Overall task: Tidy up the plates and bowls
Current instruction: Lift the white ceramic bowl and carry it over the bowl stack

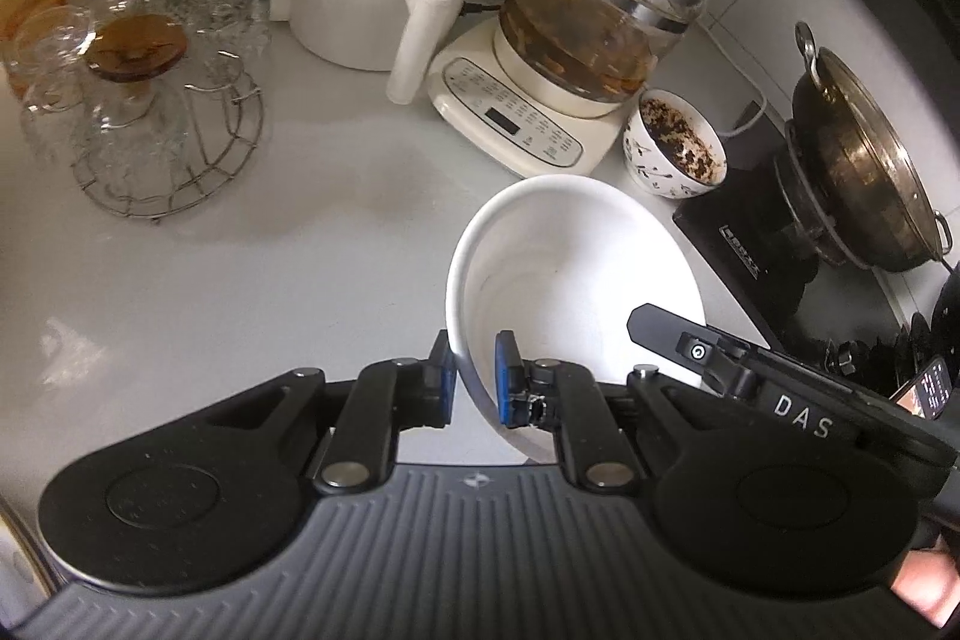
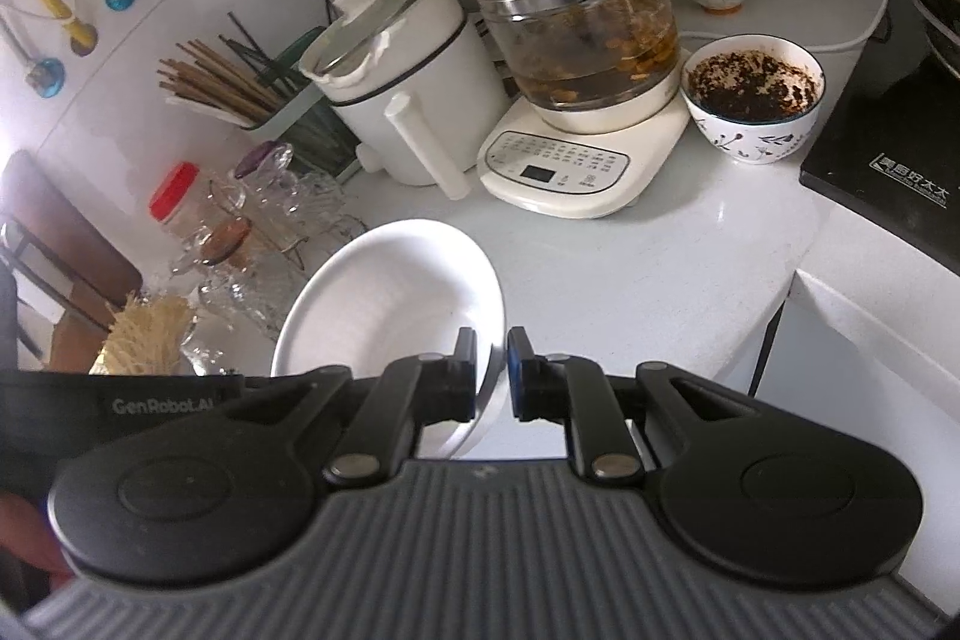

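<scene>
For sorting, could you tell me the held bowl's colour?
Plain white bowl, clearest in the left wrist view.

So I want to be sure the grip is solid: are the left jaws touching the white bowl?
Touching. The left wrist view shows the left gripper with its blue pads clamped on either side of the white bowl's rim, no gap visible.

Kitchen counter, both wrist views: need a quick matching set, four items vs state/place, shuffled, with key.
1 white bowl
2 patterned bowl
3 glass kettle
4 chopsticks

A on the cream base with buttons
B in a holder by the wall
C rim pinched by left gripper and right gripper
D dark residue inside

1-C, 2-D, 3-A, 4-B
</scene>
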{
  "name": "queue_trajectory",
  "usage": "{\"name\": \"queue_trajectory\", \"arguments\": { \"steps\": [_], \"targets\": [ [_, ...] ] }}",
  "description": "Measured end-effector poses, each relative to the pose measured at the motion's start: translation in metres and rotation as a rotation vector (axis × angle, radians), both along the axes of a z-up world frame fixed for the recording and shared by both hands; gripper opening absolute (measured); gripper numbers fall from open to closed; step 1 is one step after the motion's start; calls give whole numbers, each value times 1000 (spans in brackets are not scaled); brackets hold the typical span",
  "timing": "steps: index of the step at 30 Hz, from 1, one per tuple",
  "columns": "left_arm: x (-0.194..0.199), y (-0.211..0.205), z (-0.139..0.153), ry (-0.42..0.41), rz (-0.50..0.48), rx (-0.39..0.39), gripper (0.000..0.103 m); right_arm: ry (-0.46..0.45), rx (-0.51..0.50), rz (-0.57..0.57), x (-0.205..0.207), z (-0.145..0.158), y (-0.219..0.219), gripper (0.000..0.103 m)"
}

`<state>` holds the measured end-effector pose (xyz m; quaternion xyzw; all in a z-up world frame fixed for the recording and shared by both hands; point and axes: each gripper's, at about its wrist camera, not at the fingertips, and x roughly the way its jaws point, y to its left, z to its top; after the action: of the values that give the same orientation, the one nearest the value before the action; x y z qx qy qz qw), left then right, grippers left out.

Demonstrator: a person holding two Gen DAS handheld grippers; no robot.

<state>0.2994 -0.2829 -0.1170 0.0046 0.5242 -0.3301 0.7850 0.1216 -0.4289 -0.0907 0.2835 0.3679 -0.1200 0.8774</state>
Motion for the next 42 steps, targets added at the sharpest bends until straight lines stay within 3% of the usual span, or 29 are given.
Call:
{"name": "queue_trajectory", "arguments": {
  "steps": [17,29,42],
  "targets": [
    [-19,66,22,-59,221,-6,14,-30,0,228,22,13,39,14],
    [-44,118,25,-51,370,-16,14,-35,-6,369,31,18,80,14],
    [-55,180,36,-57,421,-61,15,-71,-21,437,38,30,128,14]
  ]
}}
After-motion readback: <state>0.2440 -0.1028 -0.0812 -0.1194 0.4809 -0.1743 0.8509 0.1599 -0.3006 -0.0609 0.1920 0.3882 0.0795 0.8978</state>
